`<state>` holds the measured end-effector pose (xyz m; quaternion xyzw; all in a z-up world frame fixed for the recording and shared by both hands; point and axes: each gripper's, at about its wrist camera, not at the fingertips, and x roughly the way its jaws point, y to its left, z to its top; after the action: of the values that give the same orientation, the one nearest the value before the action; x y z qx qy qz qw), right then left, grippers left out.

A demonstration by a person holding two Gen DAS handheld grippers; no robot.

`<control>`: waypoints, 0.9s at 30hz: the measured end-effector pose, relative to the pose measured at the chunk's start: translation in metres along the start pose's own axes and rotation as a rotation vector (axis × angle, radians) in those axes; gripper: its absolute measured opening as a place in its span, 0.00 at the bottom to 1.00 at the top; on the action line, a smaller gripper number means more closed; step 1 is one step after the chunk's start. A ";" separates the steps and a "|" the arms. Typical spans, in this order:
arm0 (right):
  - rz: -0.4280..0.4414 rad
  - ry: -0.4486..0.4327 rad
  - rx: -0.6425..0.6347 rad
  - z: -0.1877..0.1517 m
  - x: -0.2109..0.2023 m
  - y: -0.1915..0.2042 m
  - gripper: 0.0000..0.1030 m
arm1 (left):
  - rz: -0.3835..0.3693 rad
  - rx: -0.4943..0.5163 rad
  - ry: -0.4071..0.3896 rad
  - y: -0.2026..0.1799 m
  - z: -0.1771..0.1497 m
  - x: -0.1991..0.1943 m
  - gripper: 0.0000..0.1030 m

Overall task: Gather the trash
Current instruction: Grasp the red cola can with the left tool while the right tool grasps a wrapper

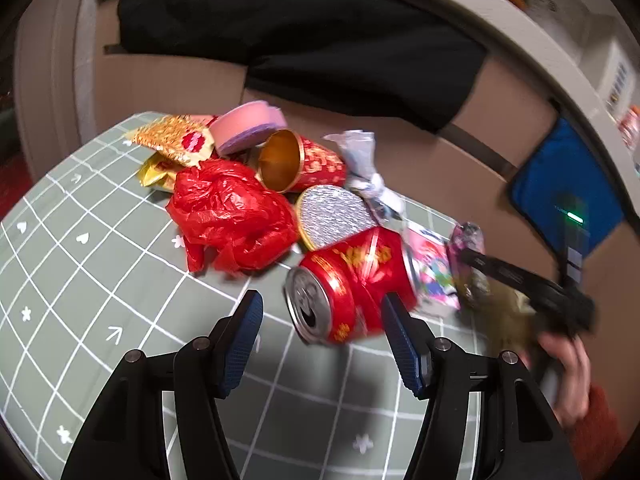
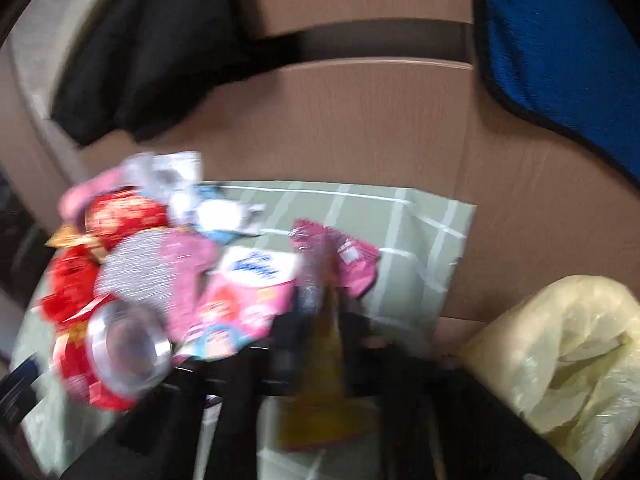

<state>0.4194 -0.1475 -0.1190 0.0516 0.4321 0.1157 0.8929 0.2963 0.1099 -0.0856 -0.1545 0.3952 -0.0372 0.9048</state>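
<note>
A pile of trash lies on the green grid mat (image 1: 80, 280): a dented red can (image 1: 352, 284), a red plastic bag (image 1: 232, 216), a gold-lined red cup (image 1: 300, 164), a foil lid (image 1: 332, 212) and wrappers. My left gripper (image 1: 320, 312) is open, its blue pads either side of the can's near end. My right gripper (image 2: 326, 312) is shut on a pink and yellow wrapper (image 2: 332, 264); it shows blurred at the right of the left wrist view (image 1: 520, 276). The same can shows blurred in the right wrist view (image 2: 116, 352).
A bin lined with a pale yellow bag (image 2: 568, 352) stands right of the mat. A brown cabinet front (image 2: 360, 120), a black cloth (image 1: 300, 40) and a blue cloth (image 2: 560, 40) are behind. A pink carton wrapper (image 2: 248, 296) lies beside the can.
</note>
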 end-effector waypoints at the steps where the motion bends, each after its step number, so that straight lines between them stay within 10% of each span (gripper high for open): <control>1: 0.048 -0.003 0.003 -0.003 -0.006 0.001 0.05 | 0.007 -0.012 0.009 0.001 0.001 0.005 0.60; 27: 0.175 -0.044 -0.124 -0.063 -0.076 0.031 0.05 | 0.056 -0.014 -0.032 -0.008 -0.004 0.025 0.46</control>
<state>0.3193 -0.1371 -0.0944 0.0362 0.3983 0.2185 0.8901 0.3106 0.0965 -0.1033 -0.1503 0.3849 -0.0064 0.9106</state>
